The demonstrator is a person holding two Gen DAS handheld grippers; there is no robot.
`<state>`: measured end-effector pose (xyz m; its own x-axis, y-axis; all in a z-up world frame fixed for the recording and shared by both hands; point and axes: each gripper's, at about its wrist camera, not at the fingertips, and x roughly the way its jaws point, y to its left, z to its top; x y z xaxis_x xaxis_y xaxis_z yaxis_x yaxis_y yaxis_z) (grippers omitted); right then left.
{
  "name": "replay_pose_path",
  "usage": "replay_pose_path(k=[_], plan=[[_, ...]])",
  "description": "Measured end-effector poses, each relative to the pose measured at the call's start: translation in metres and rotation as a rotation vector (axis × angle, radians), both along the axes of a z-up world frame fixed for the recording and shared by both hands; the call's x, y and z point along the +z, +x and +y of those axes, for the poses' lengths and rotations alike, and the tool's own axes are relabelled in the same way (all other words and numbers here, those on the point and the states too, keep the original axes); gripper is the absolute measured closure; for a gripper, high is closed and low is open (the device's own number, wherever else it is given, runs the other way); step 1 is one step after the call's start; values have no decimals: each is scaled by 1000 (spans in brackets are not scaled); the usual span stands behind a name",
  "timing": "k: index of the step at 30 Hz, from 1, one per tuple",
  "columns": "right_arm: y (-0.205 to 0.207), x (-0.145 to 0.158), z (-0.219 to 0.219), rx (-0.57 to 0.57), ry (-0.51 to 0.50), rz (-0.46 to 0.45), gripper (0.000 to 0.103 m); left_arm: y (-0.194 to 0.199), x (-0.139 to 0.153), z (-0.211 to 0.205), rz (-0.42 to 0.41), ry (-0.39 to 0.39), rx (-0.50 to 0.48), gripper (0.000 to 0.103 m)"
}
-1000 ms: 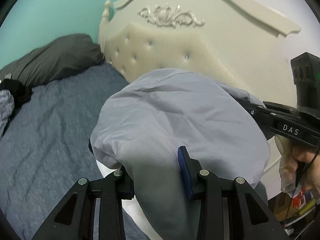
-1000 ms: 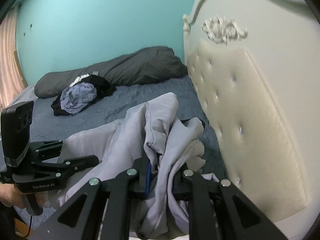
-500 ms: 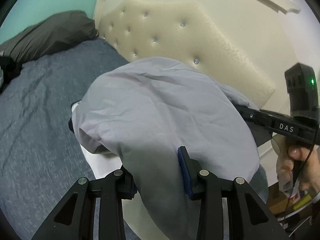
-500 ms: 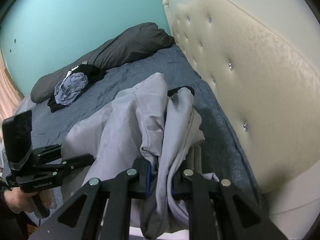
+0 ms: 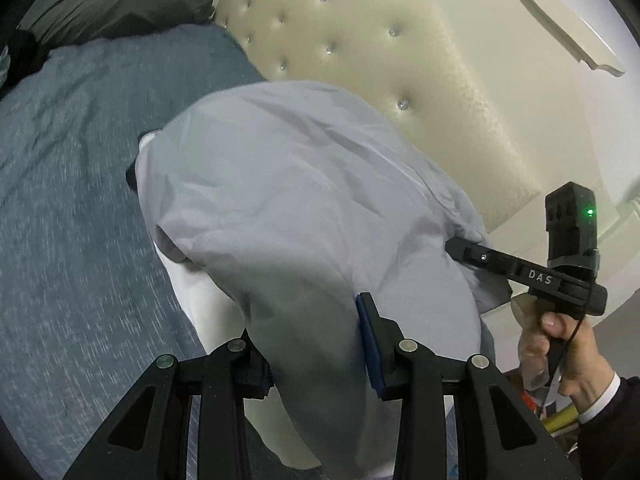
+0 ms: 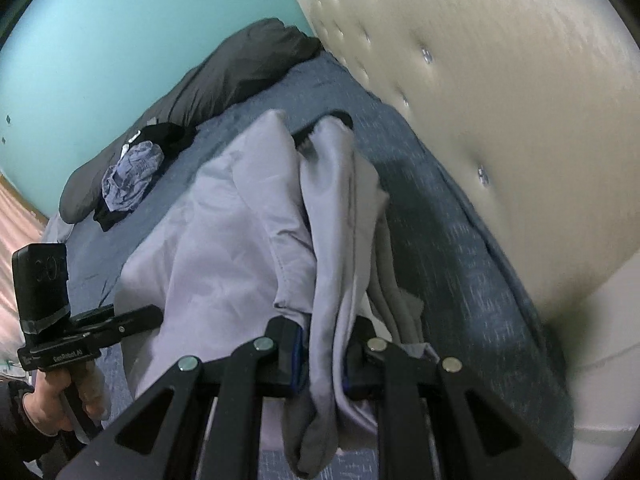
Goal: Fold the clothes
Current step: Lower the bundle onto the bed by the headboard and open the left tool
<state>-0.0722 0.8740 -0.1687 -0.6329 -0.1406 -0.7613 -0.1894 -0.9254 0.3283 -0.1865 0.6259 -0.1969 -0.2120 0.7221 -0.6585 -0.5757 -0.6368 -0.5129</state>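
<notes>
— Over the blue bedspread point(image 5: 80, 208), beside the padded headboard point(image 5: 420, 64), what hangs?

— A pale grey garment point(image 5: 288, 200), stretched between both tools. The left gripper point(image 5: 316, 344) is clamped on a thick fold of it; the right gripper point(image 6: 322, 354) pinches a thinner bunched edge (its pads nearly meet).

— And further off?

— A dark pillow point(image 6: 240, 68) by the turquoise wall point(image 6: 120, 32), with a crumpled blue cloth point(image 6: 130, 178) lying near it.
</notes>
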Motion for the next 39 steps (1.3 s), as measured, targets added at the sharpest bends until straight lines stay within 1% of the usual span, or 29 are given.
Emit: replay_pose_path(k=[2, 6, 8, 12, 17, 21, 23, 24, 27, 28, 34, 39], plan=[[2, -2, -1, -5, -5, -5, 90, -2, -3, 0, -14, 9, 3, 65], [4, -6, -1, -12, -8, -10, 89, -5, -7, -7, -66, 62, 14, 64], [6, -8, 1, -17, -15, -12, 89, -9, -7, -14, -98, 100, 17, 63], [9, -9, 1, -15, -11, -6, 89, -20, -2, -33, -121, 152, 53, 63], [10, -9, 0, -14, -10, -1, 89, -44, 0, -45, -145, 181, 88, 59], [11, -10, 0, -4, -6, 1, 89, -63, 1, -61, -160, 230, 141, 57], [11, -11, 2, -3, -9, 4, 89, -77, -6, -65, -199, 244, 166, 56], [12, -12, 2, -3, -10, 6, 89, -85, -12, -67, -226, 252, 179, 54], [13, -12, 2, -1, -11, 13, 89, -106, -35, -70, -338, 281, 213, 52], [13, -12, 2, 3, -12, 15, 89, -111, -41, -69, -356, 282, 219, 52], [15, -12, -1, 22, 7, 23, 89, -138, -65, -62, -415, 288, 240, 50], [17, -15, 2, 33, -1, 30, 89, -160, -77, -56, -458, 319, 256, 49]])
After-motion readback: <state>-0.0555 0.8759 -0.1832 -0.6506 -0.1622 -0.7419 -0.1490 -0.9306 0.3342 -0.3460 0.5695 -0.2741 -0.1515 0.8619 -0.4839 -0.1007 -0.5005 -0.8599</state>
